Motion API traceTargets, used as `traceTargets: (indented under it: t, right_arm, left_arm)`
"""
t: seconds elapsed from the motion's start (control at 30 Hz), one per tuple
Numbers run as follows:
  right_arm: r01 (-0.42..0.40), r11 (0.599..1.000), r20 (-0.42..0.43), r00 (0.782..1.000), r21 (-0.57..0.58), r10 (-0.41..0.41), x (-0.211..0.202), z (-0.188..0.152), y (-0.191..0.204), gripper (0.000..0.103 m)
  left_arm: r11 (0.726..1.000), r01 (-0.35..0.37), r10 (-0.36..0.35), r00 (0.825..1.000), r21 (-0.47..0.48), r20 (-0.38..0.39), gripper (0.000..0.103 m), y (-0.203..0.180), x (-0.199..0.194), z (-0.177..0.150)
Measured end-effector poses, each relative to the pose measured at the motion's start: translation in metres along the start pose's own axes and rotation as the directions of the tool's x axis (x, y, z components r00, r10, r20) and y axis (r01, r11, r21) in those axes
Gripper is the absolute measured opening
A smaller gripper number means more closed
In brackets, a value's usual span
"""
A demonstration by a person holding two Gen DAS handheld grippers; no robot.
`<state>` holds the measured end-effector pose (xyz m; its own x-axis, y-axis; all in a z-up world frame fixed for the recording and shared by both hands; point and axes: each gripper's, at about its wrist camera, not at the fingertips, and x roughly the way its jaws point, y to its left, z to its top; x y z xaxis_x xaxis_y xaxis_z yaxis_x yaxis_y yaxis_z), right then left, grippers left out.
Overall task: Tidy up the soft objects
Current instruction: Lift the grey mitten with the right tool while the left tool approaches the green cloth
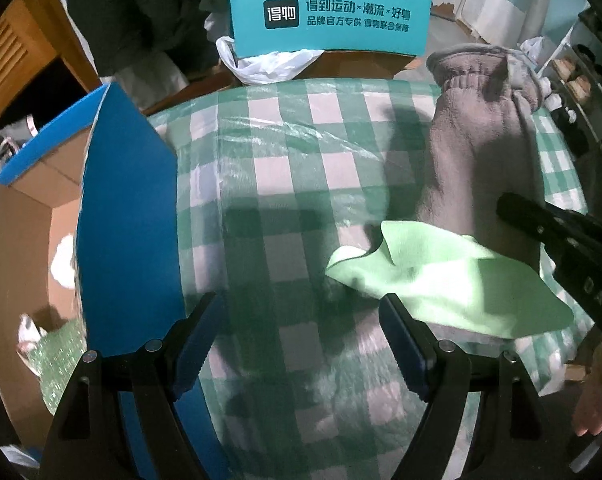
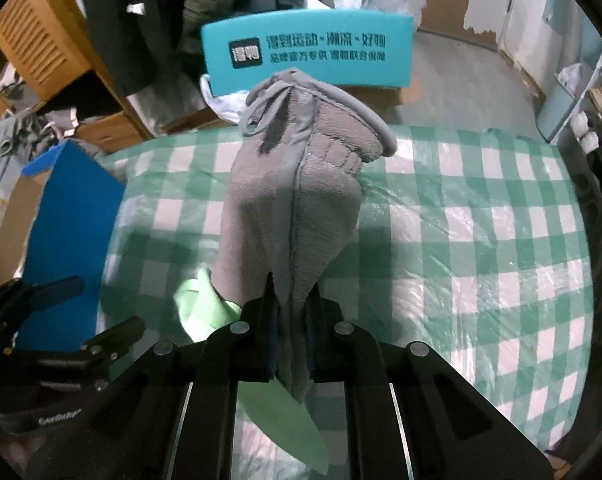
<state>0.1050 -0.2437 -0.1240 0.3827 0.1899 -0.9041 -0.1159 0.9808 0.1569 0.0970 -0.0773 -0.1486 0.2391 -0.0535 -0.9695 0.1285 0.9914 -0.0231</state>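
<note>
Right gripper [image 2: 291, 344], low centre of its own view, is clamped on the grey garment [image 2: 293, 208], which hangs up toward mid-frame over the checked tablecloth [image 2: 481, 240]. A light green cloth [image 1: 453, 276] lies below it, lower right in the left view. Left gripper [image 1: 301, 344] hovers released, gripping nothing. The cardboard box [image 1: 17, 248] at left already holds fabric, it seems; by my reckoning two pieces remain.

The left hand-held gripper [image 1: 301, 344] hangs open over a green-checked worktop [image 1: 285, 184]. At four o'clock lies a light green cloth [image 1: 453, 280], touching a grey towel [image 1: 473, 152] at two. A blue-flapped cardboard box [image 1: 129, 208] stands at nine.
</note>
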Motion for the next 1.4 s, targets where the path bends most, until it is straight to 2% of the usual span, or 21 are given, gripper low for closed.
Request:
traceTargets:
  t: [0.2,0.5,0.8,1.0,1.17,1.4]
  right_arm:
    - [0.023,0.999,0.048,0.999,-0.022,-0.022,-0.024,-0.014,0.007,0.009]
    - [0.154,0.988,0.134,0.980,-0.033,-0.148,-0.047,-0.030,-0.002,0.009]
    - [0.165,0.984,0.096,0.981,0.069,-0.171,-0.042,-0.042,-0.051,0.009]
    - [0.134,0.981,0.038,0.989,0.137,-0.140,-0.037,-0.052,-0.084,0.009]
    - [0.138,0.972,-0.001,0.990,0.190,-0.141,-0.033,-0.059,-0.112,0.009]
    - [0.139,0.964,-0.044,0.990,0.227,-0.132,-0.023,-0.066,-0.131,0.009]
  left_arm:
    - [0.999,0.032,-0.033,0.999,-0.021,-0.009,0.082,-0.003,-0.005,-0.011]
    - [0.999,0.045,-0.045,0.999,0.023,-0.001,0.082,-0.030,-0.014,-0.018]
    - [0.992,0.058,-0.054,0.998,0.108,-0.044,0.085,-0.065,-0.003,-0.027]
    - [0.989,0.089,-0.079,0.993,0.114,-0.090,0.086,-0.084,0.012,-0.028]
    - [0.989,0.106,-0.092,0.987,0.101,-0.135,0.086,-0.096,0.027,-0.029]
    - [0.990,0.125,-0.110,0.977,0.072,-0.183,0.087,-0.108,0.044,-0.031]
